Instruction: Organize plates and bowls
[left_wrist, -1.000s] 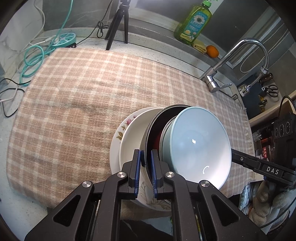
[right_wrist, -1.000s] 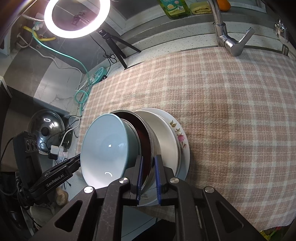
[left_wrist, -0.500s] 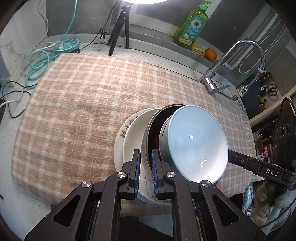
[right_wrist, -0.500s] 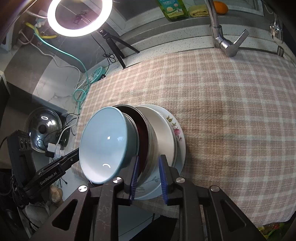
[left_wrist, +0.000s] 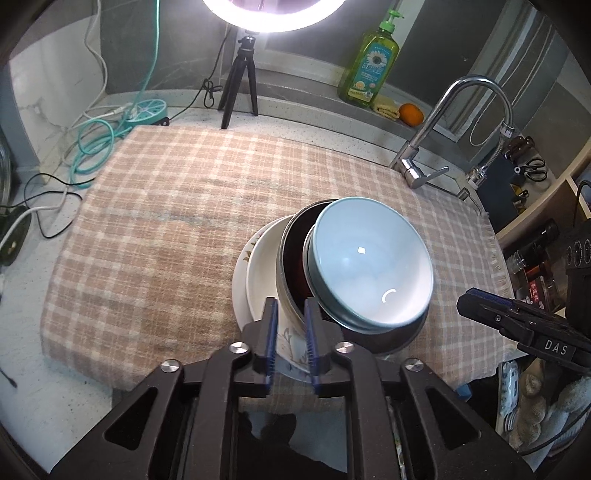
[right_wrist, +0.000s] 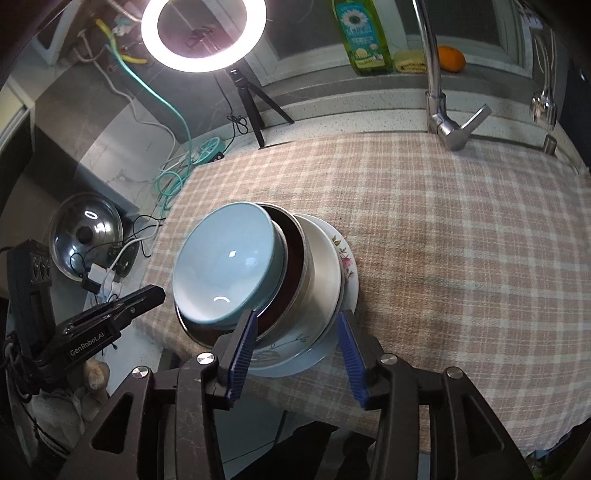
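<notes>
A stack of dishes stands near the front edge of the plaid cloth (left_wrist: 166, 221): a floral plate (right_wrist: 349, 266) at the bottom, then a white bowl (right_wrist: 325, 269), a metal bowl (left_wrist: 291, 251) with a dark inside, and a light blue bowl (left_wrist: 369, 258) tilted on top. My left gripper (left_wrist: 291, 336) is opening at the stack's near side. The bowls' rims lie in the gap and the pads are just clear of them. At the opposite side my right gripper (right_wrist: 297, 347) is opening wider, with the stack's edge between its fingers, untouched.
A faucet (left_wrist: 461, 122) rises at the cloth's far right, with a green soap bottle (left_wrist: 371, 70) and an orange (left_wrist: 411, 113) on the ledge behind. A ring-light tripod (left_wrist: 240, 88) and teal cables (left_wrist: 96, 144) sit at the back left. A steel lid (right_wrist: 86, 232) lies left of the cloth.
Both grippers, earlier shut on the bowls' rims, have let go, opened and drawn back and up. The stack looks farther away and stays on the cloth.
</notes>
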